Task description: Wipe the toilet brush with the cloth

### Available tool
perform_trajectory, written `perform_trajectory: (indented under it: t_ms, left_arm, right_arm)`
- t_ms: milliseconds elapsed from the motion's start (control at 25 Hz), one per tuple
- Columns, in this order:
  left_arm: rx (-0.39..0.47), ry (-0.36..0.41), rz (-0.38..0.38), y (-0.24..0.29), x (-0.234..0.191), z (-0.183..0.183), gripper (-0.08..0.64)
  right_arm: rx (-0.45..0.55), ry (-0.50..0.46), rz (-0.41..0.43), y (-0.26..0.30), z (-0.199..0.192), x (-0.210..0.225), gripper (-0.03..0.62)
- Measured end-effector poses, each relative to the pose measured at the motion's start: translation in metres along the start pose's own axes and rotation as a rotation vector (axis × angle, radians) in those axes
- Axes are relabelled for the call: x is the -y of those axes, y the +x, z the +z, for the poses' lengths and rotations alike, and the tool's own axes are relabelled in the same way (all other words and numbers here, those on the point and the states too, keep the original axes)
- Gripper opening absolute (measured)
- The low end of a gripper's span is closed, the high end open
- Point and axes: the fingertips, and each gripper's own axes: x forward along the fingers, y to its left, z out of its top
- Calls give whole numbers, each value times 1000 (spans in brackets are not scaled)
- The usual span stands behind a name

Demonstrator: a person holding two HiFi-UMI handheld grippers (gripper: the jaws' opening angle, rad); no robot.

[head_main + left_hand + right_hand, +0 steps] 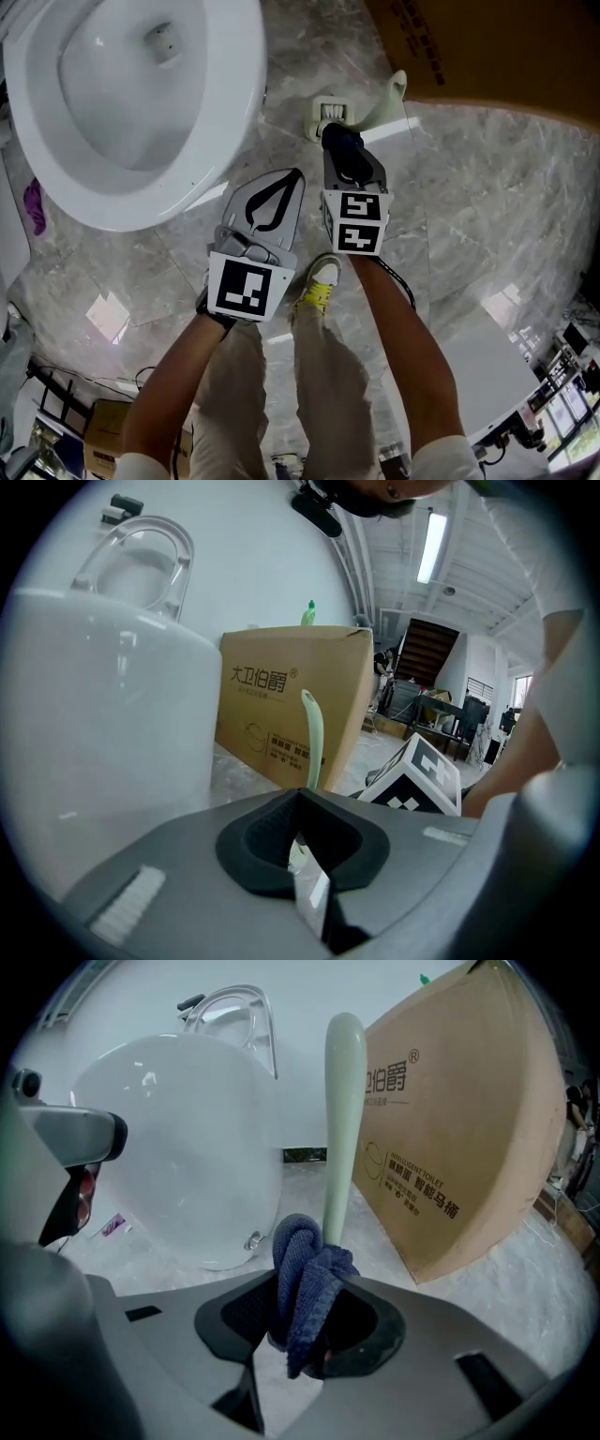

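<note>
The toilet brush [389, 96] has a pale green handle and stands in its holder [329, 112] on the marble floor, between the toilet and a cardboard box. My right gripper [343, 150] is shut on a dark blue cloth [341, 141], bunched between its jaws just in front of the holder. In the right gripper view the cloth [306, 1283] touches the lower part of the upright handle [342, 1119]. My left gripper [296, 174] hovers to the left of the right one, shut with nothing in it. Over its closed tips [300, 794], the handle [313, 738] rises a little way ahead.
A white toilet [131, 103] fills the upper left. A brown cardboard box [487, 47] stands at the upper right, close behind the brush. The person's shoe [321, 281] is on the floor below the grippers. A small purple item [35, 206] lies left of the toilet.
</note>
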Motion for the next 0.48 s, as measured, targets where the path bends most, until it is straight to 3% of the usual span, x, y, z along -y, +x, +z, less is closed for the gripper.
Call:
perform_trajectory:
  t_ms: [480]
  left_arm:
    - [-54,-9,-5,25,-10,-65,0]
  right_arm:
    - [-43,-8,20,61,-50,2,138]
